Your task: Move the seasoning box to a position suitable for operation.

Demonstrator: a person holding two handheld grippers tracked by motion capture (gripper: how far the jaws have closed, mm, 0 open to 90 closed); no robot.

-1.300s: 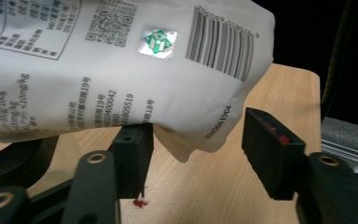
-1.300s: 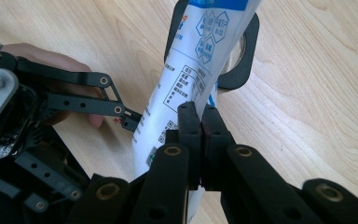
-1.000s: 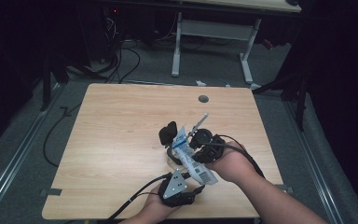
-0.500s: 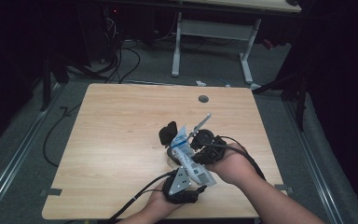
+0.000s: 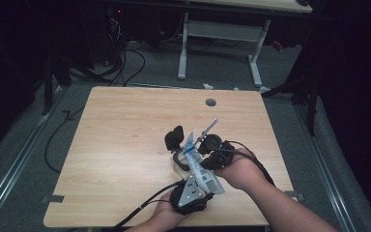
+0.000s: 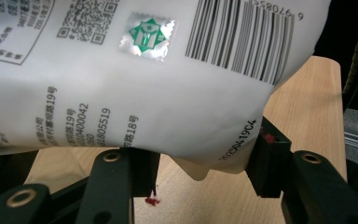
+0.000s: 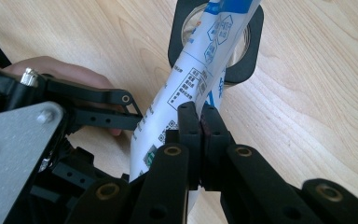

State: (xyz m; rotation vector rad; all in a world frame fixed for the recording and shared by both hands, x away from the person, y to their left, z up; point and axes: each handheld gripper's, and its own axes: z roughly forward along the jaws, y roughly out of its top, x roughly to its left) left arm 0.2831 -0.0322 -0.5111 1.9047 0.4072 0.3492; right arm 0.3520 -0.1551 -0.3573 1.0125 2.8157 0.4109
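Observation:
A white pouch (image 5: 200, 166) with blue print and a barcode is held tilted above the table between both grippers. My right gripper (image 7: 200, 116) is shut on the pouch (image 7: 186, 88) near its middle. The pouch's upper end lies over the round opening of a black square-framed container (image 7: 255, 42), which stands just left of the right gripper (image 5: 200, 151) in the high view (image 5: 175, 137). The left gripper (image 6: 205, 163) holds the pouch's barcode end (image 6: 144, 93), its jaws spread by the pouch's bulk. It sits near the table's front edge (image 5: 200, 182).
The wooden table (image 5: 125, 130) has a small round cable hole (image 5: 210, 102) at the back. A thin pale rod (image 5: 208, 127) sticks up beside the right gripper. Cables trail off the front edge (image 5: 140, 210). Another desk's legs (image 5: 183, 43) stand behind.

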